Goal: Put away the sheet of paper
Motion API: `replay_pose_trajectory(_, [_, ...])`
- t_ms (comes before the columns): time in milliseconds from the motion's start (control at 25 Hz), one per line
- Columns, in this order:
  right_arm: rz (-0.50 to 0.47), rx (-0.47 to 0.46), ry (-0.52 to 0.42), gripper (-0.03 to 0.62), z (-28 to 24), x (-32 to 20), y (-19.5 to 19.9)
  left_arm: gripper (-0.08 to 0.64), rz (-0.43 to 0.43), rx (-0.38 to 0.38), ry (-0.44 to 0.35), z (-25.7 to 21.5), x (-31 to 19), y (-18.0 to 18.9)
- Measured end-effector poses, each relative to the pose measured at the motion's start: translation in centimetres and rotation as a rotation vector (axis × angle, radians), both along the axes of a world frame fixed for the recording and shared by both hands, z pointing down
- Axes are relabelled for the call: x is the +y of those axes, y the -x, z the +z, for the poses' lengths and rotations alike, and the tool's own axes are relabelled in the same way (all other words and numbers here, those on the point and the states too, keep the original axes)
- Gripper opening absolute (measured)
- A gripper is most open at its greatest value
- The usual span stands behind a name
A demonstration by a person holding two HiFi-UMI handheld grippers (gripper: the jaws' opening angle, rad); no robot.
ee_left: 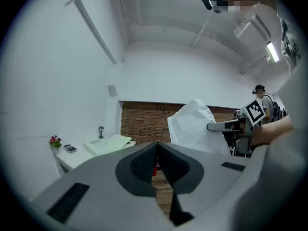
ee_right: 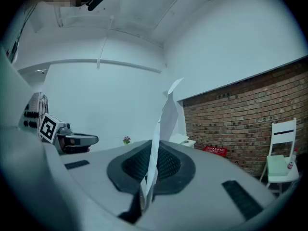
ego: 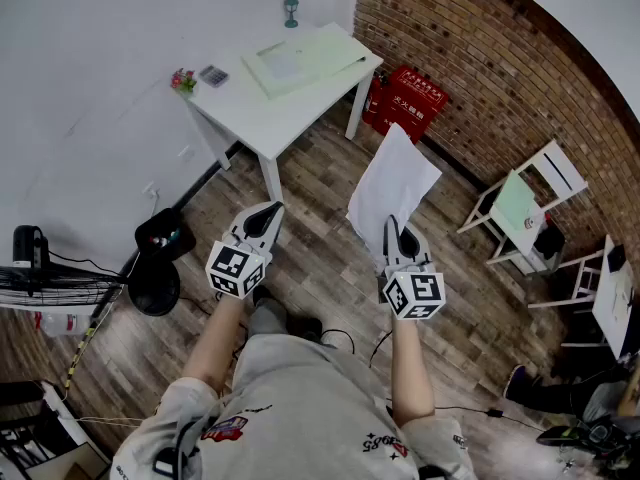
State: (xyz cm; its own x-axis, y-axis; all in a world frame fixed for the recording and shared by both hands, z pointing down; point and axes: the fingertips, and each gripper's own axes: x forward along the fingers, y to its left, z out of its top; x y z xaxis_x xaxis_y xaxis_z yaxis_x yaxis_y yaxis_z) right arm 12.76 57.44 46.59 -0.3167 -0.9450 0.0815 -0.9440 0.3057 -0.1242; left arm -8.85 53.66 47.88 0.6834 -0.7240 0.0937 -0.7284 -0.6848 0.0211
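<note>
A: Head view first. Where is the sheet?
B: The sheet (ego: pixel 393 186) stands up from the right hand-held gripper (ego: pixel 392 232), which pinches it by its lower edge, out over the wooden floor (ego: pixel 330 263). The surface (ego: pixel 262 108), with what looks like a folder (ego: pixel 300 58) on it, is well apart, ahead and to the left.
A: And the other one?
B: The left hand-held gripper (ego: pixel 268 212) is level beside it, apart from the paper.
A: Does the left gripper view agree?
B: Yes. Its jaws meet, with nothing between them. The sheet shows off to the right, bowed and a little creased.
A: Right gripper view?
B: The jaws are clamped on the sheet. It runs edge-on up between them and bends over near the top.
A: So what could go wrong?
B: I'd judge the grip to be the weak point: one narrow pinch at one edge, the rest unsupported. On the way to the surface, moving air could fold the sheet over or tug it free. At set-down, the loose top edge may touch first and buckle, or catch the folder and crease. Released too high, it could drift to the floor.
</note>
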Motion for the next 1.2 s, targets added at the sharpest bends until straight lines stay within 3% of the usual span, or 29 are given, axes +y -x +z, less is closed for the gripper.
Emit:
replay_pose_trajectory(800, [-0.018, 0.000, 0.017, -0.003, 0.3, -3.1, -2.2, 0.023, 0.016, -0.014, 0.014, 0.3, -3.1, -2.8])
replay_pose_trajectory(1200, [0.016, 0.012, 0.025, -0.003, 0.7, -12.6, -3.7, 0.023, 0.044, 0.005, 0.011, 0.6, -13.8, -4.6])
